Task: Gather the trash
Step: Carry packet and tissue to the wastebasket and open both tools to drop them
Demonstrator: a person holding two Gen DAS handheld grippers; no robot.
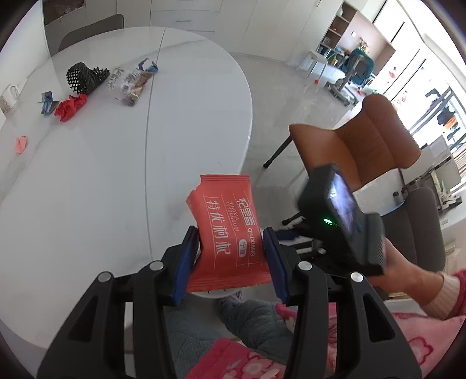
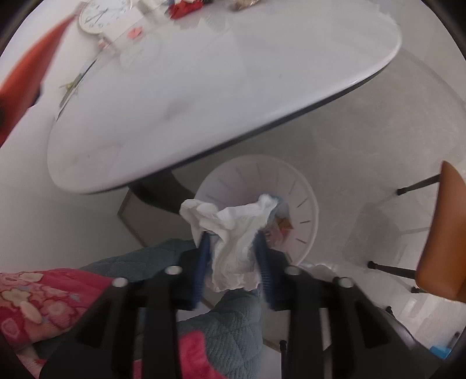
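My left gripper (image 1: 231,250) is shut on a red snack wrapper (image 1: 227,227) with white print, held past the near edge of the white table (image 1: 102,180). My right gripper (image 2: 233,247) hangs over a white bin (image 2: 303,186) on the floor beside the table. A crumpled white tissue (image 2: 233,230) sits loosely between its parted blue pads (image 2: 204,256). Coloured scraps (image 2: 282,223) lie inside the bin. Far back on the table lie a black mesh net (image 1: 84,77), red crumpled paper (image 1: 70,106), a clear snack bag (image 1: 131,84), blue wrapper bits (image 1: 48,105) and a pink scrap (image 1: 21,145).
An orange chair (image 1: 364,140) stands right of the table, a grey chair (image 1: 413,227) nearer. A hand holds the right device body (image 1: 340,221) close to my left gripper. The person's teal quilted legs (image 2: 233,329) and pink flowered garment (image 2: 43,297) are below. A clock (image 2: 102,14) lies on the table.
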